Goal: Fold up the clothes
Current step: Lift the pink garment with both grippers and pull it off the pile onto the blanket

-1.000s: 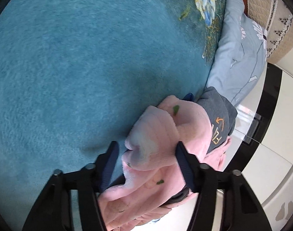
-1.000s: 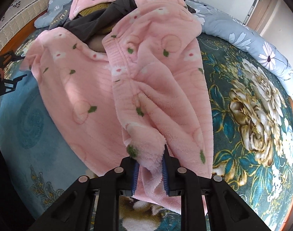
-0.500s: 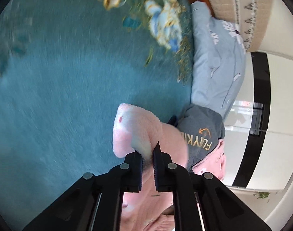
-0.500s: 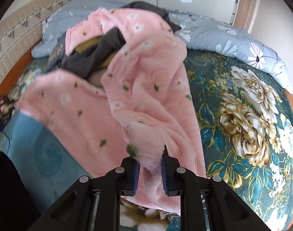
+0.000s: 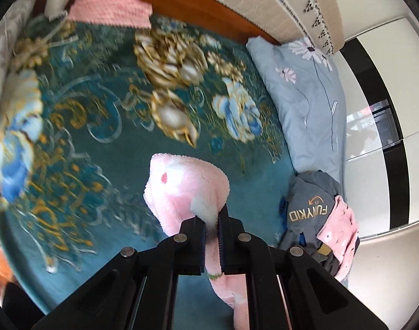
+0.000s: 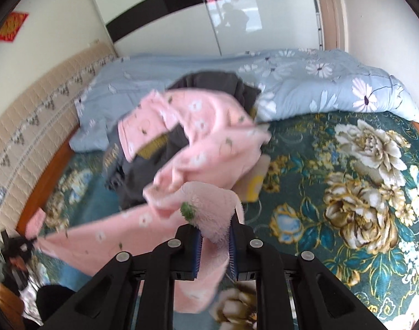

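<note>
Both tongs grip the pink garment (image 6: 198,165), left gripper (image 5: 211,227) and right gripper (image 6: 215,236) each clamped on a fleecy edge, holding it stretched above the blanket (image 6: 361,198); keeping it taut and spreading onto bare blanket, clear of the clothes pile (image 5: 314,211) and quilt (image 6: 319,85), seems best.

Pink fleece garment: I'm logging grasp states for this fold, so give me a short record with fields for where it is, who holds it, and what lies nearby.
garment: pink fleece garment, flower print, lifted and stretched
left tool: shut on a garment edge
right tool: shut on another edge
surface: teal floral blanket on the bed
nearby: grey sweatshirt in the clothes pile, against the blue quilt
fold: not yet made
</note>
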`<state>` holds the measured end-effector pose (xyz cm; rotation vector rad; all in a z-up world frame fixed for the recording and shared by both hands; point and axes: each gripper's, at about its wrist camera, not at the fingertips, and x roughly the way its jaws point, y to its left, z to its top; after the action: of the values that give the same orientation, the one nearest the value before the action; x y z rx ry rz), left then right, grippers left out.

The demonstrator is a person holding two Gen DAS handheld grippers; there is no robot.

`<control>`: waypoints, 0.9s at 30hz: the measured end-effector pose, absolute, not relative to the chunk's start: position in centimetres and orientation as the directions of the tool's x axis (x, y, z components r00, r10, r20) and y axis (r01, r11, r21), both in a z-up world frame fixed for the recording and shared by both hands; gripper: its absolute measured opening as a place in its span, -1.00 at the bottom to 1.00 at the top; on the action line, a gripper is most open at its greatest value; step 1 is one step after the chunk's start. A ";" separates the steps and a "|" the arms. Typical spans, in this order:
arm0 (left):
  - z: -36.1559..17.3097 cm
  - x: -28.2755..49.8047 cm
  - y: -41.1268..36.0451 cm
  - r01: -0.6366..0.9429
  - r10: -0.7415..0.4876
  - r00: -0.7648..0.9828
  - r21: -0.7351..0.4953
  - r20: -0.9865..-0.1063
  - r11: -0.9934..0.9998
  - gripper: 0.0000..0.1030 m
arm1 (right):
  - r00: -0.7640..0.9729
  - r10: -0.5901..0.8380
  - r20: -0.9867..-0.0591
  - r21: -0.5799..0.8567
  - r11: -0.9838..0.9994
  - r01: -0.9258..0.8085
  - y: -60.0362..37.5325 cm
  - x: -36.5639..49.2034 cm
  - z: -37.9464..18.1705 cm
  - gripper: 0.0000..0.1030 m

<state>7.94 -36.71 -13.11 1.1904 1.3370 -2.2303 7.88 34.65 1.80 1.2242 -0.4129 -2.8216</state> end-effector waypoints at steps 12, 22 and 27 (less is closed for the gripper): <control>-18.3 11.1 -37.7 0.694 0.154 -0.466 -0.468 -0.871 -0.548 -0.86 | -0.452 -0.006 -0.892 0.333 -0.686 -0.647 50.1 20.2 -12.1 -0.69; -19.3 11.9 -37.0 0.698 0.120 -0.427 -0.411 -0.896 -0.587 -0.86 | -0.338 -0.019 -0.941 0.245 -0.727 -0.641 51.1 22.1 -16.0 -0.61; -19.9 12.1 -37.1 0.712 0.115 -0.405 -0.392 -0.907 -0.582 -0.86 | -0.348 -0.021 -0.937 0.240 -0.762 -0.601 51.8 23.0 -14.7 -0.45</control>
<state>12.06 -37.05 -19.87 1.4112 1.1403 -2.0403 22.97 51.82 -14.75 1.9325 -1.0348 -2.7554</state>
